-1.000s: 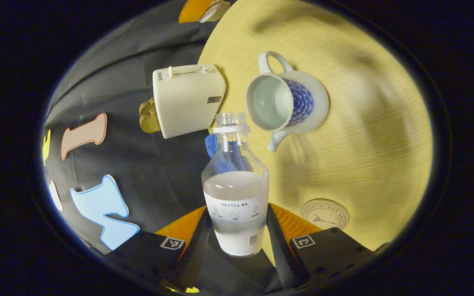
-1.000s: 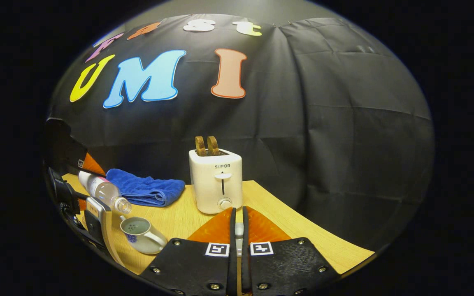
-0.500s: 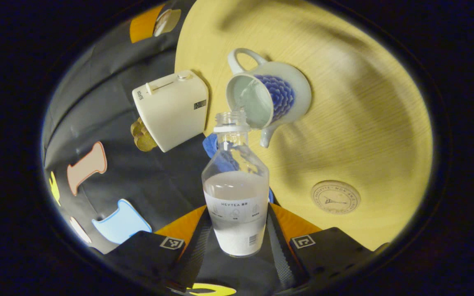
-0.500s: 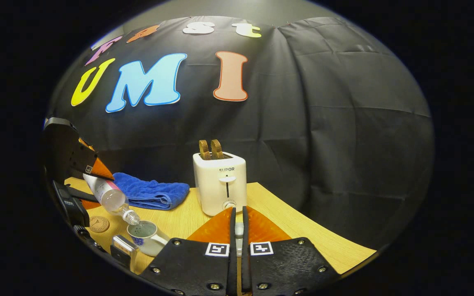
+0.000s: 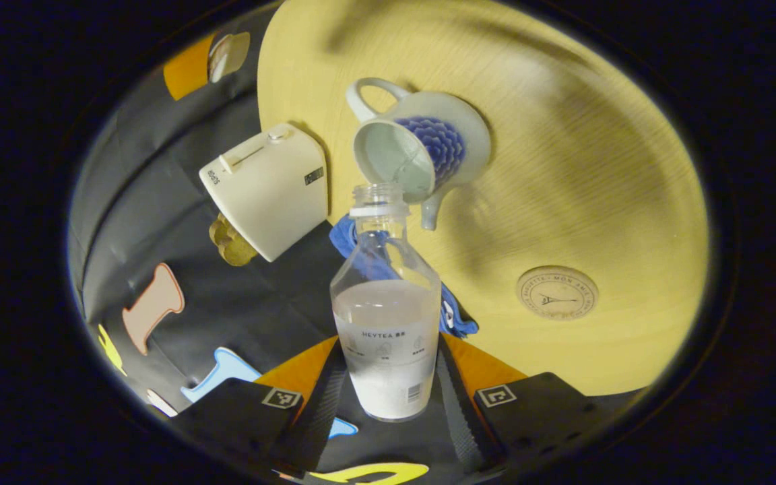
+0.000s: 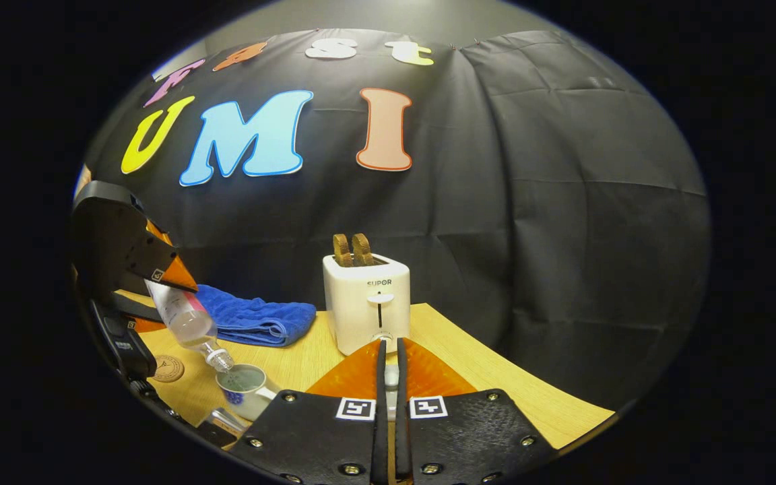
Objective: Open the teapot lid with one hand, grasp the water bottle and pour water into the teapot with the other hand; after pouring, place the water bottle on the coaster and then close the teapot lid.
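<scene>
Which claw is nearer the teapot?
Left. The left claw holds the bottle tipped over the teapot mouth. The right claw is off to the side, nearer the toaster.

A dark brand word in capitals stands on the front of the white boxy toaster (image 6: 366,303), just above its lever, in the lower middle of the right gripper view. In the left gripper view, the clear plastic water bottle (image 5: 388,316) at centre carries a white label with a printed brand word, small icons and a barcode. The round wooden coaster (image 5: 556,292) at lower right bears a ring of lettering too small to read.
</scene>
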{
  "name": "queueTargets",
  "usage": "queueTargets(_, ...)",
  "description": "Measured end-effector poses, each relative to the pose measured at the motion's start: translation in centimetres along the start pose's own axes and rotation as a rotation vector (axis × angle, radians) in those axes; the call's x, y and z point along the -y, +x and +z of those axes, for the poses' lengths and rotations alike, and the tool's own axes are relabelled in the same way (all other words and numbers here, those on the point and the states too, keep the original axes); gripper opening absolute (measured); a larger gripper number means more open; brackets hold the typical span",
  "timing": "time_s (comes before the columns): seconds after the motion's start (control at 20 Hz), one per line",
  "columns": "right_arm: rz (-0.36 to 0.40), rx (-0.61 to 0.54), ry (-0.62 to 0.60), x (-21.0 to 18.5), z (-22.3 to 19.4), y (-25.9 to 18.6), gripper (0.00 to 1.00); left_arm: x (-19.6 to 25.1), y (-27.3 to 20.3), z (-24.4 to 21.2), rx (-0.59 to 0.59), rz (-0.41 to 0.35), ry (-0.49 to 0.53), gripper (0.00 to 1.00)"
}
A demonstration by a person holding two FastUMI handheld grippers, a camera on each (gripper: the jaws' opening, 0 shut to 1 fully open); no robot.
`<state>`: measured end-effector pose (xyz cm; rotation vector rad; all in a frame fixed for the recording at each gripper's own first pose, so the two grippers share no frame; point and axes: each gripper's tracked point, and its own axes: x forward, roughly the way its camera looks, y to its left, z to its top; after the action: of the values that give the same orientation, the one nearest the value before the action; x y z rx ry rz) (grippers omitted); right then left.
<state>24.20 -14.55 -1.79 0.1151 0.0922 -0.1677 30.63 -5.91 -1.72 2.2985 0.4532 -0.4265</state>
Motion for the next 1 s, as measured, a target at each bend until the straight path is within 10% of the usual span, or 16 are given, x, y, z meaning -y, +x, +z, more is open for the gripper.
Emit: queueTargets(1.0,0.015,0.005,0.022,-0.2,0.2,0.0,0.05,-2.6,-1.8,-0.4,-0.06,0.039,0.192,0.81)
